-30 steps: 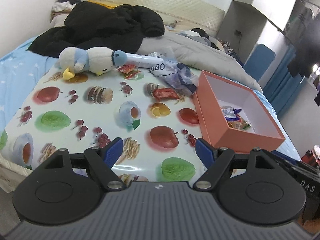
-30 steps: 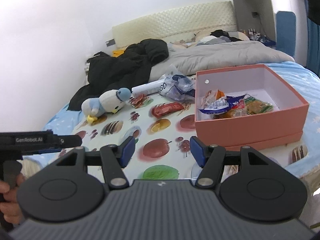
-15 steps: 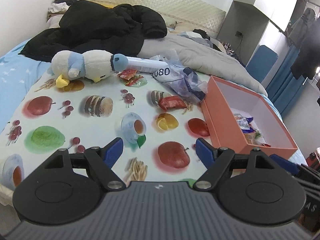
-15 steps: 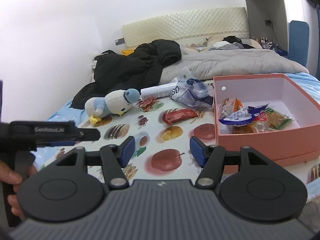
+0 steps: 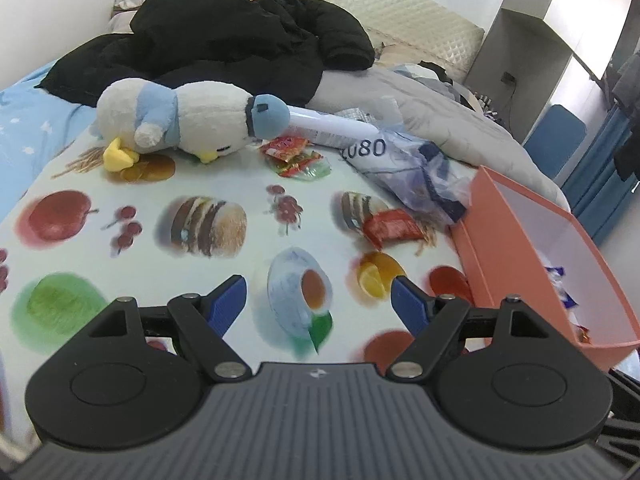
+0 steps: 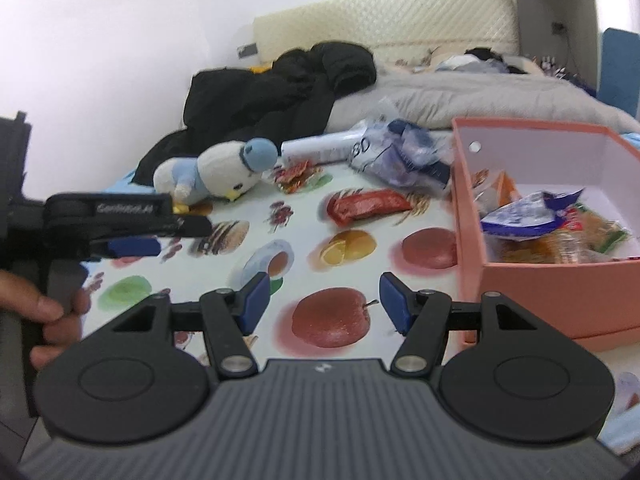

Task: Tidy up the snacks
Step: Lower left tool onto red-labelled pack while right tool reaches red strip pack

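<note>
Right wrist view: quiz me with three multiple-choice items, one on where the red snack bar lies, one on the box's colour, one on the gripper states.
1. Where is the red bar?
A. inside the box
B. on the printed cloth, outside the box
C. under the plush

2. What colour is the box outside?
A. salmon pink
B. green
C. black

3. How are the left gripper and the right gripper?
A. both shut on snacks
B. one open, one shut
C. both open, empty

Answers:
1 B: it lies flat on the cloth, left of the box wall.
2 A: the near wall is salmon pink.
3 C: each shows a wide gap between its blue pads, with only cloth behind.
</note>
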Action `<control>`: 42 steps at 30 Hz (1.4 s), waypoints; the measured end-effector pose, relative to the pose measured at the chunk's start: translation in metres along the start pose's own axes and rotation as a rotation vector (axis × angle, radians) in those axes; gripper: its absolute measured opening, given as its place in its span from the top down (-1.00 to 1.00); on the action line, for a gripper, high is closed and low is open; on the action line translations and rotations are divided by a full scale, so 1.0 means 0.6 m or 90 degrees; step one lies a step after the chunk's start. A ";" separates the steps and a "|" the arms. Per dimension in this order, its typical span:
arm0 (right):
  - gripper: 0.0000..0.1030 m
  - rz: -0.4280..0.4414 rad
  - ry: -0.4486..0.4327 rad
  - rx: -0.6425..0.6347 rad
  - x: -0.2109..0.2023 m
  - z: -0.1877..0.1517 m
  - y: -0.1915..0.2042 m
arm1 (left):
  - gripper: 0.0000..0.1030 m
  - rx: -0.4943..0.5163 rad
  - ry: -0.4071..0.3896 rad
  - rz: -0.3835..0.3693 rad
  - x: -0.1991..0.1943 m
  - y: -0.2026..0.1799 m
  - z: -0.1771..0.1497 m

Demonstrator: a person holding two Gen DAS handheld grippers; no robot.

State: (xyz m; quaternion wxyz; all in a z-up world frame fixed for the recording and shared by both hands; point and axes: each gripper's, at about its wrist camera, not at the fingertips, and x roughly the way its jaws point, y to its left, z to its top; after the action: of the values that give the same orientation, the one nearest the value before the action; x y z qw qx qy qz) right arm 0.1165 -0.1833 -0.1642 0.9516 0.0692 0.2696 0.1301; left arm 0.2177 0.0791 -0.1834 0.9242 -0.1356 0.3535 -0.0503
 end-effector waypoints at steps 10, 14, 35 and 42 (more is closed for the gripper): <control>-0.60 -0.006 0.011 -0.027 0.139 0.014 -0.010 | -0.61 0.039 -0.010 0.006 0.166 0.038 0.049; -0.60 -0.008 0.005 -0.051 0.199 0.024 -0.009 | -0.61 0.079 -0.023 0.008 0.236 0.035 0.071; -0.25 -0.032 -0.028 -0.195 0.387 0.058 -0.002 | -0.36 0.476 -0.029 0.048 0.465 -0.097 0.152; -0.24 -0.056 0.000 -0.231 0.418 0.066 0.004 | -0.05 0.501 0.013 0.090 0.518 -0.097 0.166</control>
State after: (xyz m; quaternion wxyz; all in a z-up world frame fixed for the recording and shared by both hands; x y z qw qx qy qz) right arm 0.3431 -0.1123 -0.2542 0.9532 -0.1156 0.2447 0.1351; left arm 0.5157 -0.0142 -0.2946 0.9032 0.2537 0.3247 -0.1197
